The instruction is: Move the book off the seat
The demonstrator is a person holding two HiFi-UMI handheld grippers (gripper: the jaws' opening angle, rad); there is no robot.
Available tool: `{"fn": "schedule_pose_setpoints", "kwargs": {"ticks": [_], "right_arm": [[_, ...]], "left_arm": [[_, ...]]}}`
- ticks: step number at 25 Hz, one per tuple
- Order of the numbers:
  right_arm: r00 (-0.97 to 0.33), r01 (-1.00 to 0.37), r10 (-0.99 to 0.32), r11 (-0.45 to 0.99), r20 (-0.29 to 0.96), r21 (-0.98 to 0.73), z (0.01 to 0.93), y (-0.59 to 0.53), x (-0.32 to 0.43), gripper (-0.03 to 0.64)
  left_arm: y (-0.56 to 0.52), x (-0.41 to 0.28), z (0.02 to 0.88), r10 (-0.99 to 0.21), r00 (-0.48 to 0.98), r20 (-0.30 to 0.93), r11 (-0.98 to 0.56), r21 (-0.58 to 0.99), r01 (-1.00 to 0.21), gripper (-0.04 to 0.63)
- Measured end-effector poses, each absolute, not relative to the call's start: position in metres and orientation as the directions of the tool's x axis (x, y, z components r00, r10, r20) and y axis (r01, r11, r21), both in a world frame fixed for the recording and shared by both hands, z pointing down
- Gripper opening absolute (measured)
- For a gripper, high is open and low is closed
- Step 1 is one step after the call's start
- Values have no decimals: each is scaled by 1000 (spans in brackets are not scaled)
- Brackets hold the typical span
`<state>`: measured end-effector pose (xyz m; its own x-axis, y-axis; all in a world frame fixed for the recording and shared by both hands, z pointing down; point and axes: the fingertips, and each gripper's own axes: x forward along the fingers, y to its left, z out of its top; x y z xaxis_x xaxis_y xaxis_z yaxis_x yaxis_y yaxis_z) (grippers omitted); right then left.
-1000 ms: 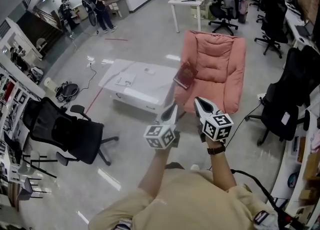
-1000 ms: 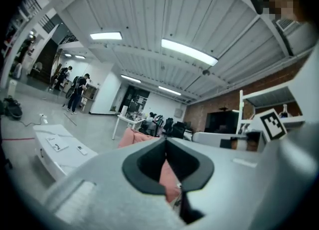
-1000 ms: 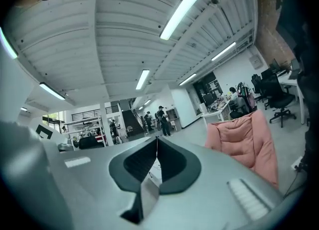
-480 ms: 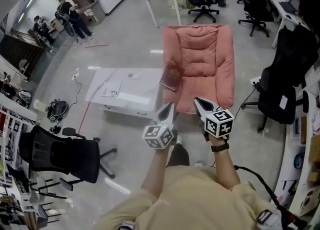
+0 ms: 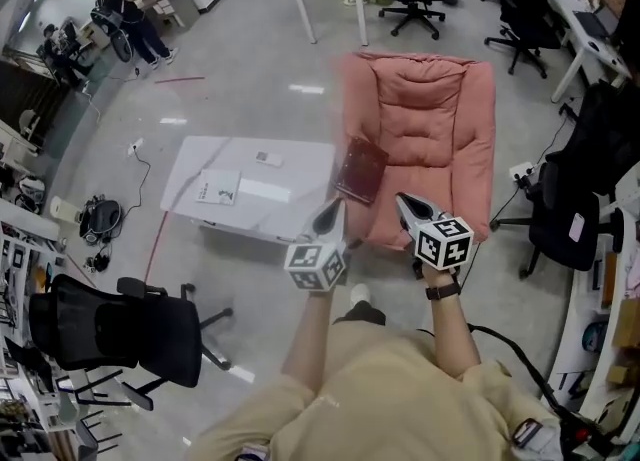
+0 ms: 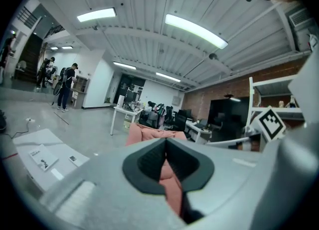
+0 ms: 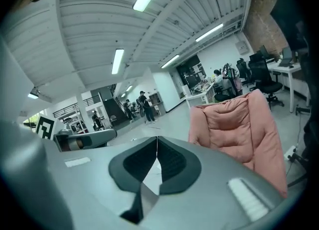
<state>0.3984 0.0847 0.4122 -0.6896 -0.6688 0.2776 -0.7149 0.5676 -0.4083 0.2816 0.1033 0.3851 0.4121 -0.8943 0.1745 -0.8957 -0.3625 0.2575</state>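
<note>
A dark red book (image 5: 361,170) lies on the left arm edge of a pink padded armchair (image 5: 425,139), hanging a little over the side. My left gripper (image 5: 332,211) is shut and empty, just below the book and apart from it. The right gripper (image 5: 404,204) is also shut with nothing in it, over the front of the seat. In the left gripper view the armchair (image 6: 149,135) shows beyond the closed jaws. The right gripper view has the armchair (image 7: 234,124) at the right, and the book does not show there.
A low white table (image 5: 250,189) with papers stands left of the armchair. A black office chair (image 5: 120,329) is at lower left, another (image 5: 570,219) at right. Desks and more chairs line the back. People (image 5: 125,14) stand far off at upper left.
The view has moved forward toward the armchair; chair, book and table now sit lower and nearer. Both grippers have kept their pose and stayed shut.
</note>
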Motion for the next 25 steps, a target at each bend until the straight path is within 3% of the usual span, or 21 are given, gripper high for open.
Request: {"fn": "schedule_pose_setpoints", "kwargs": {"ticks": [6, 11, 14, 25], "right_arm": [[-668, -738, -660, 524, 344, -426, 455, 35, 340, 8], [-646, -753, -622, 427, 441, -501, 514, 15, 335, 8], [-637, -747, -616, 345, 463, -569, 550, -4, 347, 8], [-689, -490, -607, -10, 395, -871, 716, -90, 385, 92]], "left_arm": [[44, 225, 412, -878, 392, 275, -373, 120, -920, 5], [7, 215, 461, -822, 437, 365, -386, 207, -899, 5], [-19, 225, 497, -765, 480, 430, -406, 256, -877, 49], [-133, 259, 652, -558, 475, 680, -381, 299, -875, 127]]}}
